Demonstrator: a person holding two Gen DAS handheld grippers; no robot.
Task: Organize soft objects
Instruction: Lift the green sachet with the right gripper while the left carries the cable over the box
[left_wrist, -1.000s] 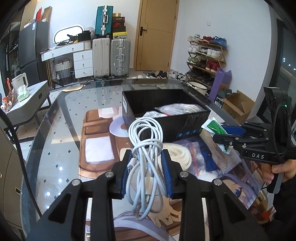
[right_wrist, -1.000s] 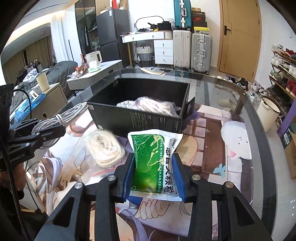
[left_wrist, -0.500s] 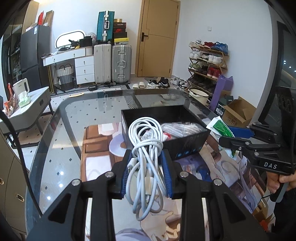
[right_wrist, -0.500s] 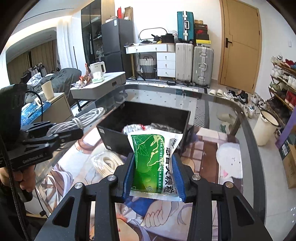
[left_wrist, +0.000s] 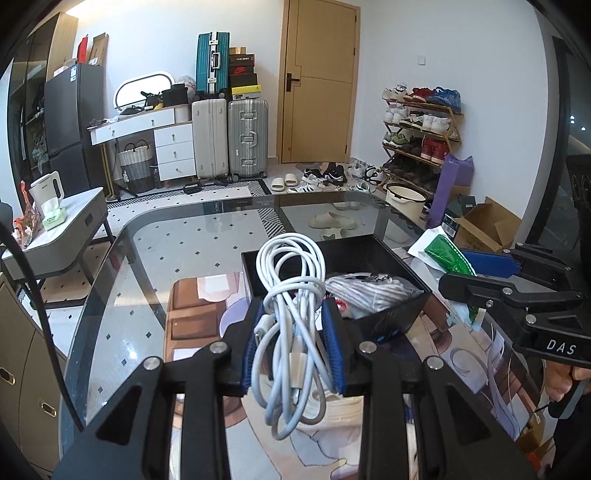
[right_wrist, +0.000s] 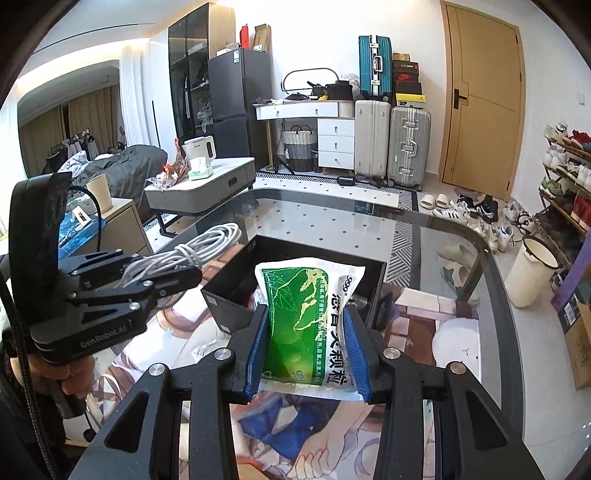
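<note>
I hold both grippers angled down above the glass table (left_wrist: 122, 295), on the near side of the black box (left_wrist: 388, 321): my left gripper (left_wrist: 291, 343) clamps a coiled white cable (left_wrist: 291, 295), my right gripper (right_wrist: 304, 347) clamps a green-and-white sachet (right_wrist: 306, 314). The black box stands open on the table, holding a bagged bundle of pale cord (left_wrist: 369, 291). A further cream coil (left_wrist: 332, 410) lies on the printed mat just before the box.

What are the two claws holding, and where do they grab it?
The left gripper pinches a bundled white cable around its middle. The right gripper squeezes a green and white packet by its lower sides.
</note>
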